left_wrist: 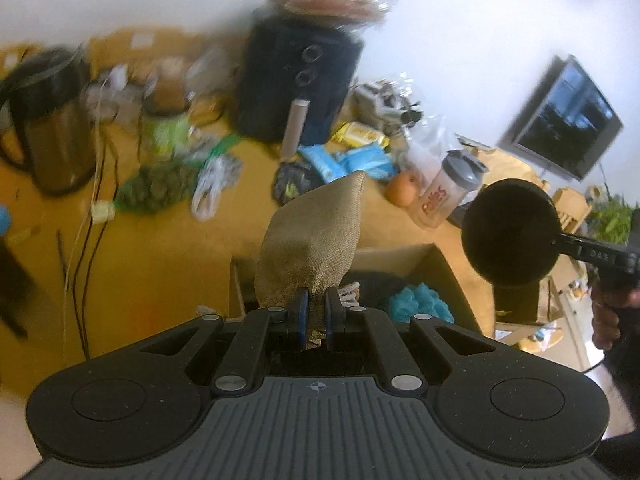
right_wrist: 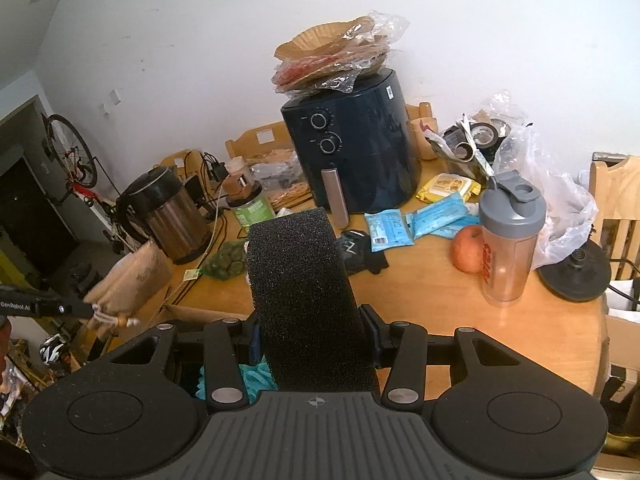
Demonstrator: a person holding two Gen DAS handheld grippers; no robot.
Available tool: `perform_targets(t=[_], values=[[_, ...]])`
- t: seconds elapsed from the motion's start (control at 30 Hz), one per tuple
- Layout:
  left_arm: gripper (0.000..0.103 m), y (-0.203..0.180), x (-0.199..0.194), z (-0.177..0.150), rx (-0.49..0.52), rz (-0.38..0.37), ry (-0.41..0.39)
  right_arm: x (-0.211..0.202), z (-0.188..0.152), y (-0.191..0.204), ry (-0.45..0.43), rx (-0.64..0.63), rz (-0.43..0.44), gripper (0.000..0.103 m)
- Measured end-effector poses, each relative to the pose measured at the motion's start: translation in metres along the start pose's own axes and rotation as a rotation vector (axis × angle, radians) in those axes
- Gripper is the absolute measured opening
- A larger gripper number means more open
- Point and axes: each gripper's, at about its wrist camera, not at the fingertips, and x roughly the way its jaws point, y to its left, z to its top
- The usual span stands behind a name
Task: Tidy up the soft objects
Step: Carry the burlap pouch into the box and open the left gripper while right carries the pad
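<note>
My left gripper (left_wrist: 316, 314) is shut on the neck of a tan burlap drawstring pouch (left_wrist: 312, 236), which stands up over an open cardboard box (left_wrist: 440, 264). A blue mesh loofah (left_wrist: 420, 304) lies inside the box. From the right wrist view the same pouch (right_wrist: 132, 280) hangs at the left, over the box's edge (right_wrist: 200, 314). My right gripper (right_wrist: 314, 340) is shut on a thick black foam sponge (right_wrist: 304, 288), with the loofah (right_wrist: 252, 380) showing beneath it. In the left wrist view that sponge (left_wrist: 508, 236) hovers past the box's right side.
The wooden table (right_wrist: 420, 300) is crowded. On it are a dark air fryer (right_wrist: 352, 152), a steel kettle (right_wrist: 168, 216), a shaker bottle (right_wrist: 508, 240), an apple (right_wrist: 466, 248), blue packets (right_wrist: 416, 220), a black glove (right_wrist: 360, 256) and a net of green fruit (right_wrist: 228, 264). Cables run beside the kettle.
</note>
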Motion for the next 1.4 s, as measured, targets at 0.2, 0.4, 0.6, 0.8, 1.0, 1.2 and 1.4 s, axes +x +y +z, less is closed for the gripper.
perform_targets(t=[0.2,0.4,0.6,0.8,1.0,1.2,1.4], values=[[0.009,0.012,0.004,-0.012,-0.172,-0.073,0.037,-0.002,-0.002,0.001,0.007,-0.006,0.014,0.049],[0.009,0.033,0.017,-0.023,-0.392,-0.156,0.059,-0.006,-0.004,0.001,0.013,-0.013,0.021,0.049],[0.009,0.07,0.034,-0.042,-0.734,-0.257,0.126,-0.011,-0.004,0.002,0.008,-0.015,0.023,0.049],[0.01,0.087,0.035,-0.06,-0.917,-0.283,0.167,-0.016,-0.005,0.001,0.0,-0.01,0.029,0.049],[0.05,0.082,0.043,-0.046,-0.748,-0.124,0.175,-0.014,-0.005,0.004,0.006,-0.009,0.047,0.049],[0.059,0.04,0.023,-0.022,-0.341,0.038,0.066,-0.011,-0.005,0.011,0.012,-0.015,0.066,0.049],[0.06,0.021,0.016,-0.015,-0.194,0.085,0.018,-0.006,-0.007,0.017,0.022,-0.009,0.085,0.049]])
